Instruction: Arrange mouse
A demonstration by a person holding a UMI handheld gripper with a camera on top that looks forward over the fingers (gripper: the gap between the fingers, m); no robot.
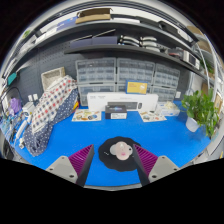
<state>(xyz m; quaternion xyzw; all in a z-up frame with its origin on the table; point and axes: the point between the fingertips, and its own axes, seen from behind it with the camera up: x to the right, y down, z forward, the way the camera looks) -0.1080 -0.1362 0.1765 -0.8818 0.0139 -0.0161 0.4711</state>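
We see the gripper [113, 158] spread wide above a blue table [170, 135], holding nothing; a pale mouse [120, 149] on a round black mat [120, 157] sits between its pink pads [83, 158], gaps either side. Shelves beyond blur together.

Two grey fingers [76, 165] carry ridged magenta pads [146, 157] on their inner faces.

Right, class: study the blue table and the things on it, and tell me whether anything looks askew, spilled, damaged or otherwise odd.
Nothing is spilled or broken. The mouse sits on its round black mat between the open fingers of the gripper, on the blue table. Only the plaid cloth looks untidy, draped loosely at the table's far side.
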